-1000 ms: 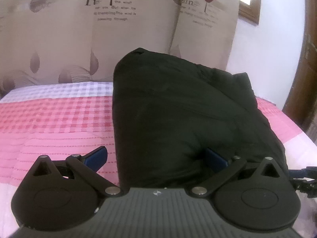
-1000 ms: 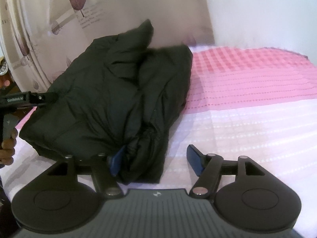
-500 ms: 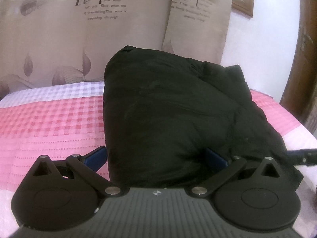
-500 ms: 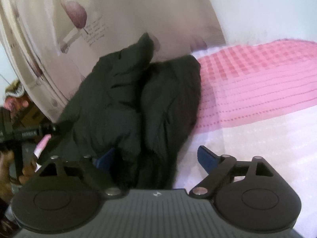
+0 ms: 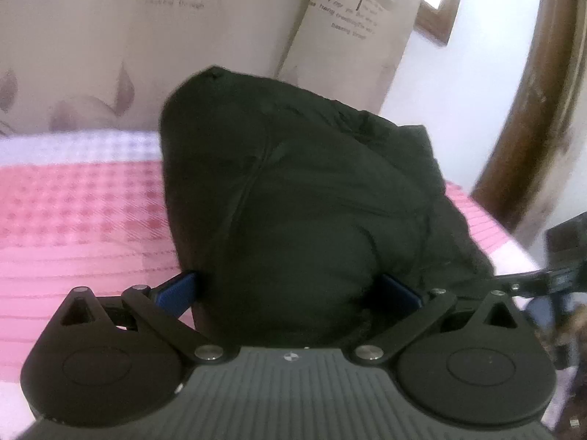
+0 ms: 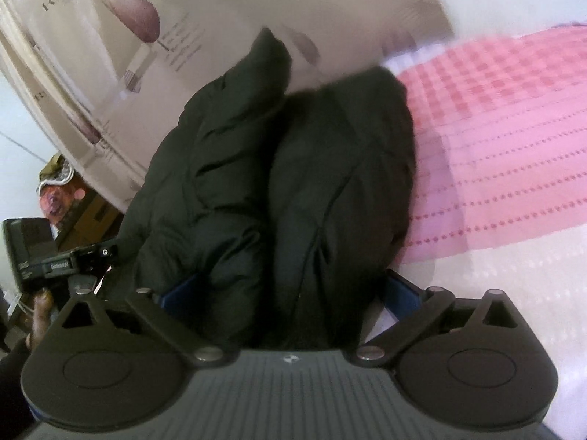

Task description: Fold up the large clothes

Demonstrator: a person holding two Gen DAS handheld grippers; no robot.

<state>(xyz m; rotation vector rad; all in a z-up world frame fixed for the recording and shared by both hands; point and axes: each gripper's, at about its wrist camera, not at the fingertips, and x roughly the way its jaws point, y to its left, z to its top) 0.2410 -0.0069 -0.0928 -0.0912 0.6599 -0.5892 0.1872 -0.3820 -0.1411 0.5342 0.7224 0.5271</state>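
On the pink checked bed (image 5: 73,220), near the edge by the curtain (image 5: 220,36): the black padded jacket (image 5: 293,201), heaped in a thick, half-folded bundle with two puffy lobes side by side and a peak poking up at the far end.

Left gripper (image 5: 290,289) pushed up against the near end of the bundle, fingers (image 5: 176,291) spread wide with the padding bulging between them. One pad at the jacket's edge, the other sunk against the fabric. No firm pinch to be seen.

Right gripper (image 6: 290,289) at another side of the same bundle, fingers (image 6: 401,289) just been opening, now spread to the full, both lobes of the jacket between them but not squeezed.

Risks from here, as a judgement:
- Springing back. Puffy filling, nothing clamped, so likely to unroll or slump once the push eases.
- Grabbing too much. Closing on such a thick wad probably means slipping off the slick shell, or catching only the outer layer and dragging the fold apart.
- Sliding off. Bundle close to the bed's edge; a shove from either side could tip it over.
- Clashing. Both grippers close together at one bundle, so easy to knock one against the other.
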